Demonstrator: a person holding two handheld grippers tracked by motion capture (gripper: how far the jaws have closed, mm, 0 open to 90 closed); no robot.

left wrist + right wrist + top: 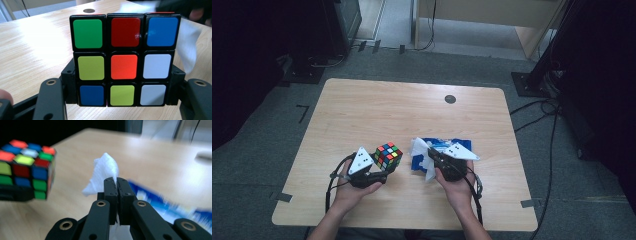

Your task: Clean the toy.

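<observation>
Right gripper (116, 181) pinching white tissue (105, 171) | left gripper (122, 100) clamping cube (124, 60)

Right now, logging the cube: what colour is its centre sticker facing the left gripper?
Orange, clearest in left gripper view.

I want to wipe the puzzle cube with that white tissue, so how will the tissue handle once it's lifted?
The thin white tissue is likely floppy: it crumples and folds above the shut right gripper. It looks very light, standing up from the pinch alone. It may tear if dragged hard across the multicoloured puzzle cube clamped in the left gripper.
</observation>
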